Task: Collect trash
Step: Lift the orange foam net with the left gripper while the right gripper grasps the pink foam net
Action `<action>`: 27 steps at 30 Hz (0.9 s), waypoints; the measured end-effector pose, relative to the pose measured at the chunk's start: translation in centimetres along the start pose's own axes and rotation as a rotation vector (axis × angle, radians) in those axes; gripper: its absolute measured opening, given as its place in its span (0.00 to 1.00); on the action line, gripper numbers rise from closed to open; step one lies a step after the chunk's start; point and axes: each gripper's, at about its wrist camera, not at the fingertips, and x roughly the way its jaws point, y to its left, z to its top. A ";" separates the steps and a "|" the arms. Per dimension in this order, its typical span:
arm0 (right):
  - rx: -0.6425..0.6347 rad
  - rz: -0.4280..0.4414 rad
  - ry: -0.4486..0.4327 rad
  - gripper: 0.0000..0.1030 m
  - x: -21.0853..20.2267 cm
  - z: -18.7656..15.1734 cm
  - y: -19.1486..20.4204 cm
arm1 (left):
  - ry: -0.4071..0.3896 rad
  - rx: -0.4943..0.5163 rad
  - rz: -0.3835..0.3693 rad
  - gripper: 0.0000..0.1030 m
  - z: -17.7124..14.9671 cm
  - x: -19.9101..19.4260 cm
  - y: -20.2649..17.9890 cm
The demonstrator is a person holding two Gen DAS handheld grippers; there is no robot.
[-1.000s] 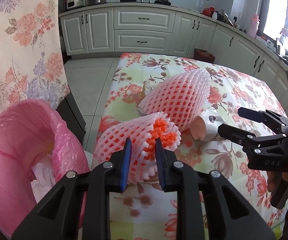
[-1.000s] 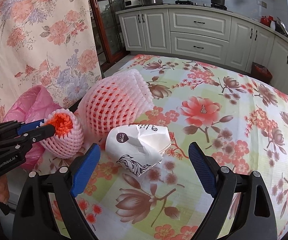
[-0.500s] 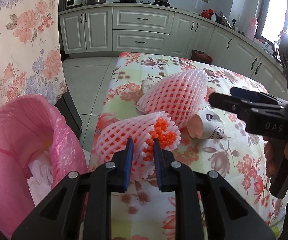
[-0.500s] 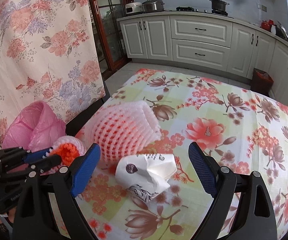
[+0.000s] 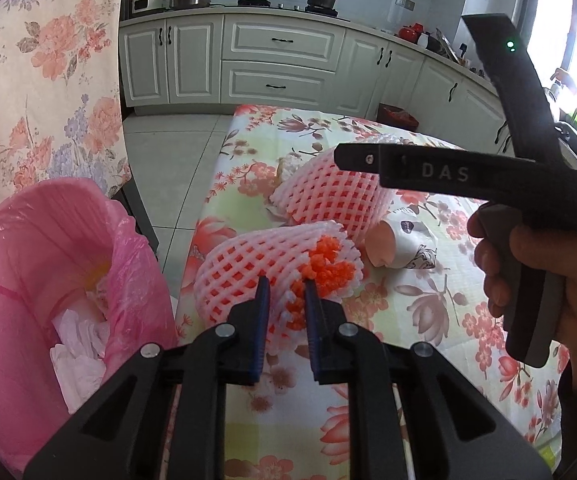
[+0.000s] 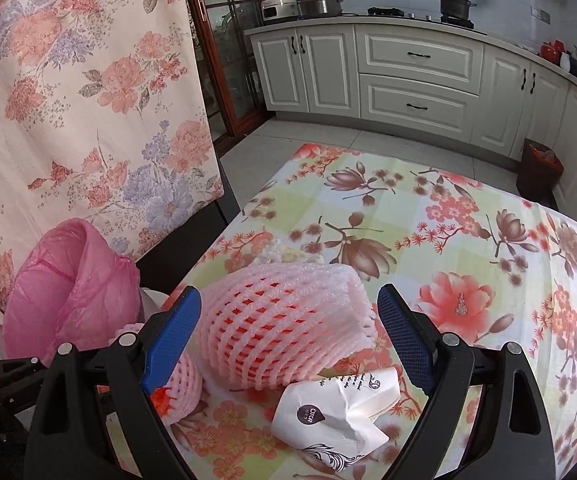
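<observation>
The left gripper (image 5: 285, 306) is squeezing the soft, light foam fruit net (image 5: 264, 268) by its rim at the table's (image 5: 428, 320) left edge, while the right gripper (image 6: 288, 336) is hanging wide open, holding nothing.

In the right wrist view we see the small foam net (image 6: 180, 384) only in part, since the right gripper's (image 6: 288, 336) left finger covers most of it, and the left gripper (image 6: 4, 380) is cut off at the picture's left edge. In the left wrist view the right gripper's (image 5: 460, 178) body hides the far end of the large foam net (image 5: 328, 200) and part of the crumpled paper cup (image 5: 402, 246), and its jaws cannot be made out there. We cannot read the cup's small print, and the bench (image 6: 468, 240) runs out past the right edge.
</observation>
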 end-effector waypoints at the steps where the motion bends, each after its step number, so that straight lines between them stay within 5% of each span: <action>1: -0.006 -0.004 0.011 0.76 0.3 -0.1 0.1 | 0.000 -0.004 -0.005 0.16 -0.1 -0.1 0.1; 8: -0.049 -0.009 0.044 0.34 1.0 -1.2 0.7 | -0.005 -0.021 -0.017 0.15 -0.5 -0.6 0.3; 11: -0.057 -0.002 0.038 0.25 0.7 -1.6 0.9 | -0.007 -0.027 -0.024 0.15 -0.5 -0.8 0.4; 27: -0.040 -0.030 -0.041 0.24 -4.2 -2.5 -0.6 | -0.055 -0.034 -0.054 0.13 -0.3 -3.1 0.1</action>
